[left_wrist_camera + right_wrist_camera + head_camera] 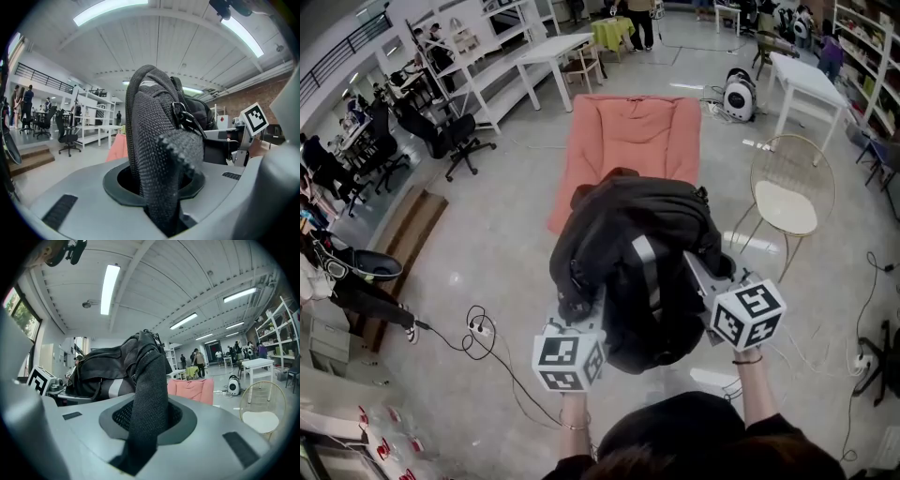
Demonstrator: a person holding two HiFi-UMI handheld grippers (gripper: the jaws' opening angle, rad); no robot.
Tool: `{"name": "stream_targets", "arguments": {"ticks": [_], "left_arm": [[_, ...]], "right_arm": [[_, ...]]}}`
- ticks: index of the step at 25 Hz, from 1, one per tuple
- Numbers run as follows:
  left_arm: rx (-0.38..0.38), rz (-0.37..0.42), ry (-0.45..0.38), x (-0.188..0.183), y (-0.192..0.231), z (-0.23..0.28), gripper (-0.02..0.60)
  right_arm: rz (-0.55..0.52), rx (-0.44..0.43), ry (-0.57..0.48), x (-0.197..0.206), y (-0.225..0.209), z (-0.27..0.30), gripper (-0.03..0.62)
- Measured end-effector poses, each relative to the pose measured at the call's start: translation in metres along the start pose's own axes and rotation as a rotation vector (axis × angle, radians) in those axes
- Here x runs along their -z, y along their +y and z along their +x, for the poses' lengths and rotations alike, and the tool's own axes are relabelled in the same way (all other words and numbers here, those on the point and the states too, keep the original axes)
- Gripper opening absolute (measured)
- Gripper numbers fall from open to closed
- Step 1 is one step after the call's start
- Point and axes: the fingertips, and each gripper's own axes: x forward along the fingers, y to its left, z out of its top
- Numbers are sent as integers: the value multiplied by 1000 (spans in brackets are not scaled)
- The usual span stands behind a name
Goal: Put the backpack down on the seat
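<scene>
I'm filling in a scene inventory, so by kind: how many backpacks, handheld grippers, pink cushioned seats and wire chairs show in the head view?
Backpack: 1
Grippers: 2, the left gripper and the right gripper
Pink cushioned seat: 1
Wire chair: 1
Total: 5

Black backpack (642,272) aloft, just before salmon-pink cushioned seat (628,141)
</scene>
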Motion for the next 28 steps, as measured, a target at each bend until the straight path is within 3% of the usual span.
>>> {"name": "stream_targets", "arguments": {"ticks": [18,28], "left_arm": [[-75,-35,34,-17,19,140,117],[-115,-49,73,-20,47,180,117]], "right_arm": [[22,-85,26,-11,-110,114,81],[35,-119,52,-10,-129,166,81]]}}
